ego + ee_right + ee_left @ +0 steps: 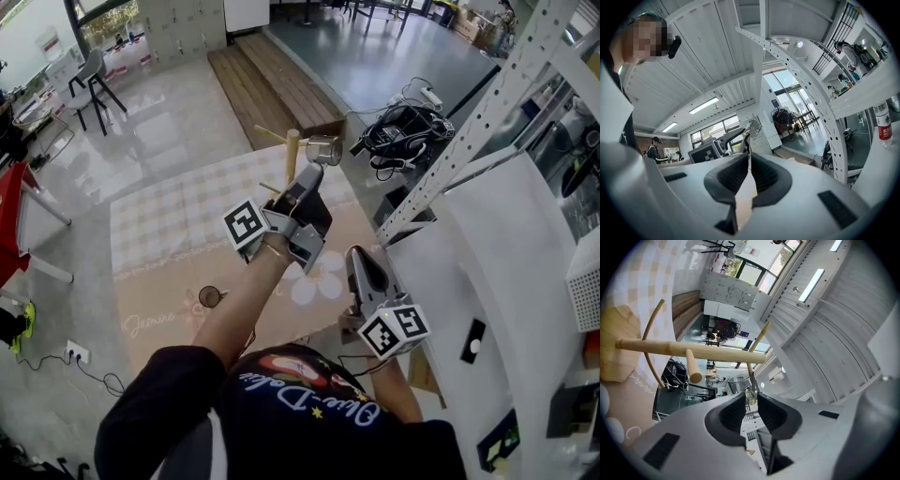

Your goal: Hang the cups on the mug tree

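One clear cup hangs at 3 o'clock of the mug tree trunk, with its handle over a peg. In the left gripper view, the peg comes down into the cup just above the jaws.

The left gripper has its jaws a little apart with the cup's handle between their tips. The pads do not seem to press on it, so I judge the step in hand to be letting go of a cup that is now hung.

The next move calls for drawing that gripper straight back toward 6 o'clock without catching the handle or rocking the tree. It can then go for what looks like another cup, which stands on the worktop at 7 o'clock, well apart from the tree.

The left forearm stretches from the body toward 12 o'clock, and its gripper tips slightly upward at the tree. The right gripper waits near the body at 5 o'clock of the tree. It is held level, and its jaws are closed together on nothing.
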`<state>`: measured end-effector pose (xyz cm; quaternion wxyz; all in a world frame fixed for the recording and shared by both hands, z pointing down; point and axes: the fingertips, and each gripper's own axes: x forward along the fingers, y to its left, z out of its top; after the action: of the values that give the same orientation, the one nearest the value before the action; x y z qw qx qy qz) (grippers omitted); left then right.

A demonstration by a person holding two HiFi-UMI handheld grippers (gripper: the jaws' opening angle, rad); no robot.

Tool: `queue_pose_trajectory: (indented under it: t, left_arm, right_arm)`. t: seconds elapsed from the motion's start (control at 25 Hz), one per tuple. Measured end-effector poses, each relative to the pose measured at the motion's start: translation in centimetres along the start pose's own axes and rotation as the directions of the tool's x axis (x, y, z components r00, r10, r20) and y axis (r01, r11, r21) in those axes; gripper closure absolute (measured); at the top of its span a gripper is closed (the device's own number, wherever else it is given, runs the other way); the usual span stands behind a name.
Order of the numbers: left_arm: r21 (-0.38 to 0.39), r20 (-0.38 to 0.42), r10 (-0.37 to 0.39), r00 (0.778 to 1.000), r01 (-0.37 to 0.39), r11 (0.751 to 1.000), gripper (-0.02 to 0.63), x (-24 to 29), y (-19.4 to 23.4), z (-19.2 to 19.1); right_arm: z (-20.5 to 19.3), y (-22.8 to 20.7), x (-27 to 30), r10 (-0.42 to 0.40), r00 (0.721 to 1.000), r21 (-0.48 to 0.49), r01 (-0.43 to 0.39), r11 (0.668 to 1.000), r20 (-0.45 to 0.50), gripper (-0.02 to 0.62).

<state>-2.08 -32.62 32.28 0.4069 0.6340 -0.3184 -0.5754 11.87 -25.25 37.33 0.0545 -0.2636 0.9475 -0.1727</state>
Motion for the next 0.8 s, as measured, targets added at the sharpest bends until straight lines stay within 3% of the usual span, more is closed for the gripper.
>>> queue_pose_trajectory:
  t: [0.28,0.8]
  left_arm:
    - [0.052,-0.010,0.011,1.000,-0.011,0.999,0.483,0.2,-0.3,-0.1]
    - [0.116,-0.024,0.065,0.998,-0.062,0.991,0.472,-0.9,0.4,-0.3]
  right_arm:
    - [0.2,-0.1,-0.2,-0.001,1.000,-0.002,0.001,1.000,0.003,0.569]
    - [-0.1,0.0,-0.6,-0.010,1.000,0.001,0.010,1.000,0.001,0.569]
